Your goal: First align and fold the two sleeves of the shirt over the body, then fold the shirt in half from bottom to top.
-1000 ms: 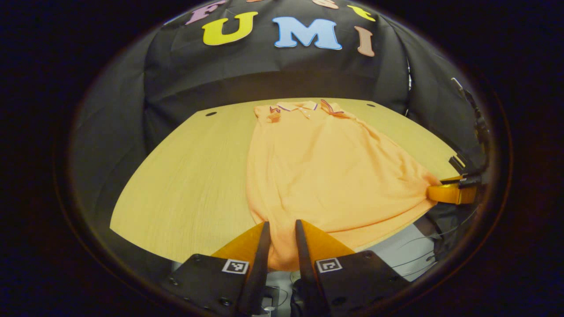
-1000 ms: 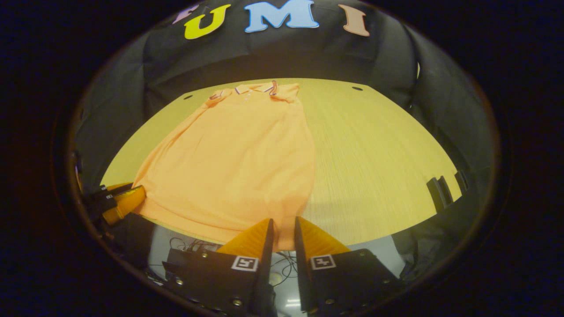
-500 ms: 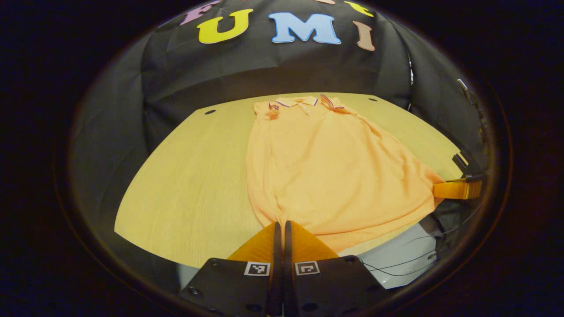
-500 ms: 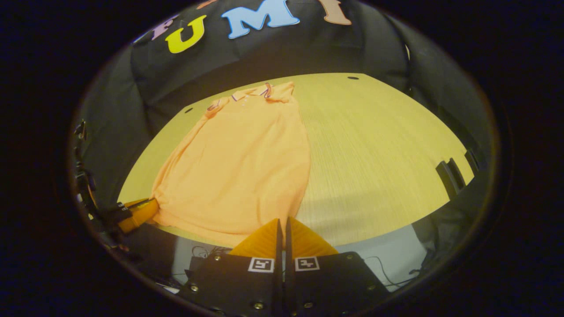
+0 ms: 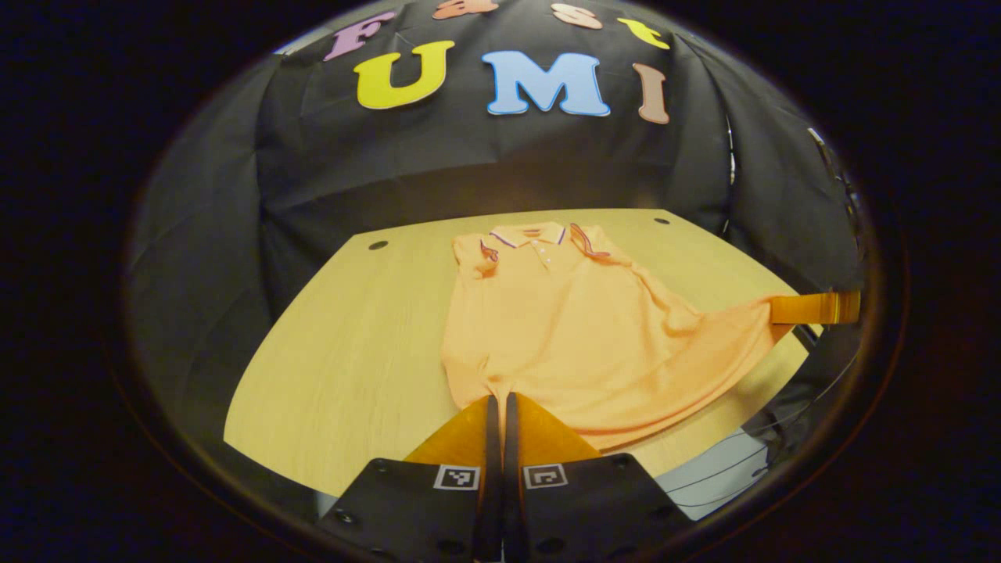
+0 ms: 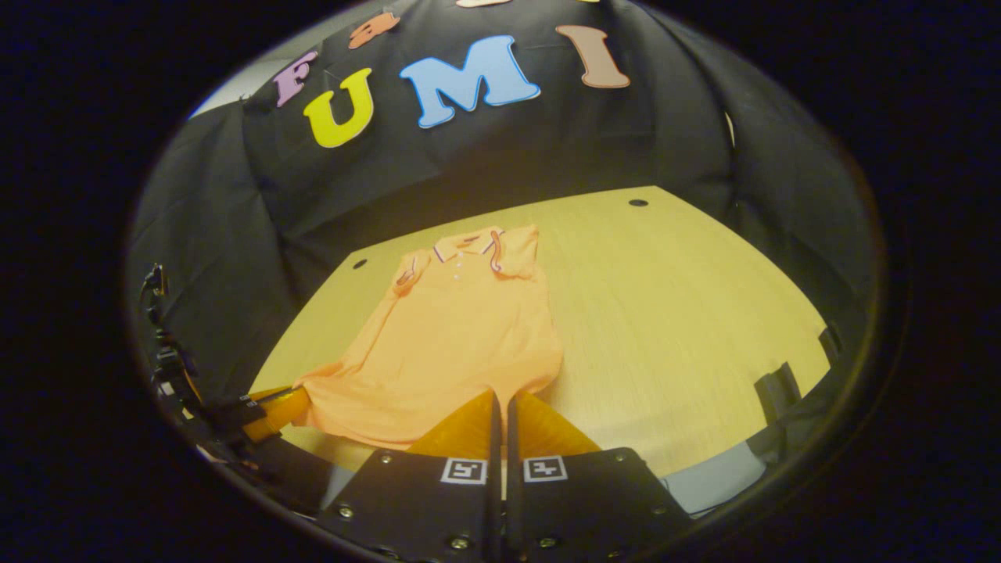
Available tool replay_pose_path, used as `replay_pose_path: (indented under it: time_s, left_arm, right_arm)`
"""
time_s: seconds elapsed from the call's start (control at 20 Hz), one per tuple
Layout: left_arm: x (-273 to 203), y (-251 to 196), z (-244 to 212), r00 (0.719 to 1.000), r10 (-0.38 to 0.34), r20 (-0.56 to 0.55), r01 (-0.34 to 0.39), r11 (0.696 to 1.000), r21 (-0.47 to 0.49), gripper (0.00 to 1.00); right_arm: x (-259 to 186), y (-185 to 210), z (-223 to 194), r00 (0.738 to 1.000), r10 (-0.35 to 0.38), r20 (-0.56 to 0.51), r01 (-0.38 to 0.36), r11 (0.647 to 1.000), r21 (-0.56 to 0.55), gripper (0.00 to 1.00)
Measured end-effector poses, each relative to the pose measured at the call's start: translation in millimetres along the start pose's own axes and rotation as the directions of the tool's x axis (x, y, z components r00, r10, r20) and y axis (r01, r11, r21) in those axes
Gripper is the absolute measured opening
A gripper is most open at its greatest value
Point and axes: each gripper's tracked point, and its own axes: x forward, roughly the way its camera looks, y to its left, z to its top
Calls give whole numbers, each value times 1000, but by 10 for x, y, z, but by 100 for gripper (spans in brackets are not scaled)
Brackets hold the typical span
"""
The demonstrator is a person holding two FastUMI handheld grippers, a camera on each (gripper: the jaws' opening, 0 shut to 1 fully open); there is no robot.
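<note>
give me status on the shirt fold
Left gripper and right gripper shut on orange polo shirt hem corners. Sleeves folded in. Table ahead unobstructed.

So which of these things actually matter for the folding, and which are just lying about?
Part of the job:
- orange shirt, sleeves folded in
- left tool, shut on the shirt's bottom hem
- right tool, shut on the hem's other corner
- wooden table under the shirt

Just lying about:
- dark clips at the table's edge
- cables below the table's edge
</note>
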Motion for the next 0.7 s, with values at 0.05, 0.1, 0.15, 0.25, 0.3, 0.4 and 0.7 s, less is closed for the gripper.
replay_pose_path:
  time_s: [0.05,0.1,0.15,0.25,0.3,0.4,0.7]
  left_arm:
    - [44,-9,131,1000,-9,20,9,1000,-8,7]
    - [95,-6,271,999,-14,36,14,1000,-14,6]
    - [164,8,399,999,-18,46,19,1000,-17,6]
    - [313,42,662,997,-29,71,31,999,-26,6]
    - [395,75,793,996,-32,83,35,999,-31,6]
    - [589,135,1024,994,-41,97,46,998,-50,6]
    - [1249,345,1660,988,-88,129,100,990,-94,6]
  right_arm:
    - [18,18,139,1000,-1,20,1,1000,-4,3]
    - [49,28,254,999,-6,36,7,1000,-10,3]
    - [80,38,366,999,-12,48,13,1000,-16,3]
    - [188,76,600,998,-13,65,16,999,-34,3]
    - [254,87,706,997,-18,72,22,999,-48,3]
    - [387,114,947,996,-28,89,34,997,-64,3]
    - [902,185,1591,990,-68,123,79,993,-88,3]
